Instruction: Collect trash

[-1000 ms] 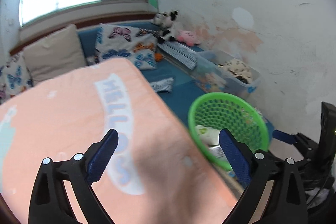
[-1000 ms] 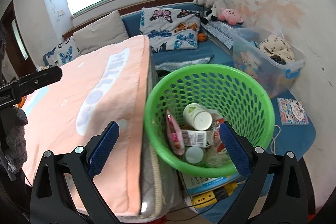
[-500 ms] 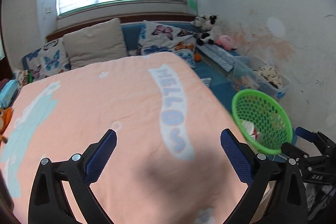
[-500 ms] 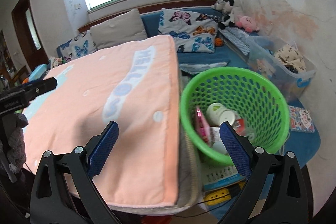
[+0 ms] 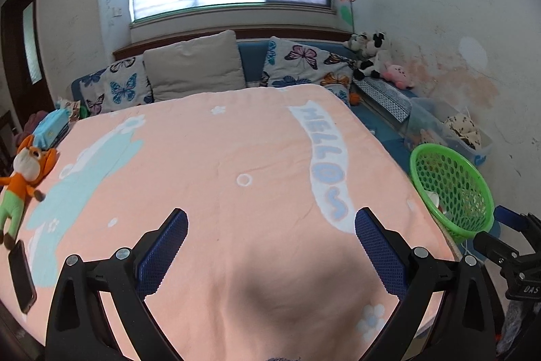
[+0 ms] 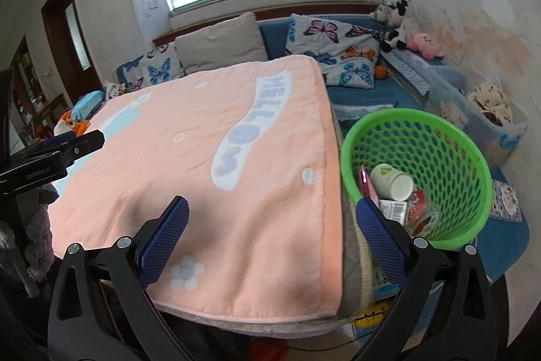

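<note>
Apparently between pickups, both the left gripper (image 5: 270, 246) and right gripper (image 6: 272, 234) hover with jaws open and empty over the peach blanket (image 5: 219, 175). Judging by the litter already in the green basket (image 6: 449, 137), the next move calls for finding more trash

Green mesh basket (image 6: 436, 137) beside bed; tipped cup (image 6: 392, 182), wrappers (image 6: 394, 208) inside

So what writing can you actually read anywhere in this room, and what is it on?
"HELLO" with a curly tail: pale band on the peach blanket.
"DAS": right gripper, partly cut off.
Small white print on the left gripper: too blurred to read.
Carton label in the green basket: too small to read.
</note>
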The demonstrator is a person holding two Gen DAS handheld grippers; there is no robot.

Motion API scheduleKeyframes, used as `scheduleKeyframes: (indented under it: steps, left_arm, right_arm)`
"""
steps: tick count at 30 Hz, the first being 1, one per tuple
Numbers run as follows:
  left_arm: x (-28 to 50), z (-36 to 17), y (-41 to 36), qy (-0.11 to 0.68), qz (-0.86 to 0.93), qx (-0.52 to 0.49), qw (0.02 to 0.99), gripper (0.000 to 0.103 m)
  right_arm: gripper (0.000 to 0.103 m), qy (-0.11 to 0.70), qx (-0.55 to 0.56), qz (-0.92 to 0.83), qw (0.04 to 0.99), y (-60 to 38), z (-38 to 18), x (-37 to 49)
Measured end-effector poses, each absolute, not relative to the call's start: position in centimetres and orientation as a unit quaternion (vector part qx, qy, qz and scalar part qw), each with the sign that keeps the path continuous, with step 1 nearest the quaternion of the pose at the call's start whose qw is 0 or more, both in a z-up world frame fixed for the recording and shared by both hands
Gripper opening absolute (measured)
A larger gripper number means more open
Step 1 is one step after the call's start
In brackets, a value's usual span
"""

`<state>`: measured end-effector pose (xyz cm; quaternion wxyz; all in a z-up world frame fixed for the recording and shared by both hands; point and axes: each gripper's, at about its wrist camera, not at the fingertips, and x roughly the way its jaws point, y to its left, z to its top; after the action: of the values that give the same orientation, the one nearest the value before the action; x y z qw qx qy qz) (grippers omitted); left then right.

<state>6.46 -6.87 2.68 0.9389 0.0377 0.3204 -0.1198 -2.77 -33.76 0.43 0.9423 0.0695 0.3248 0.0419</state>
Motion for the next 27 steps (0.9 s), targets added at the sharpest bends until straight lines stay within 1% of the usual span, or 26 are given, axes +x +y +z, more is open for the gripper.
scheduleKeyframes:
  steps: [9, 27]
  left_arm:
    - [5.2, 2.8, -5.3, 0.3, -0.074, 0.042, 0.95, 0.096]
    - [3.1, 3.8, -3.4, 0.279, -0.045, 0.038, 0.958, 0.096]
  right_arm:
    - [0.098, 0.317, 0.059, 0.058, 0.945, -32.4, 0.5, -3.0]
    - [0.099, 0.31, 0.052, 0.068, 0.947, -31.9, 0.8, -3.5]
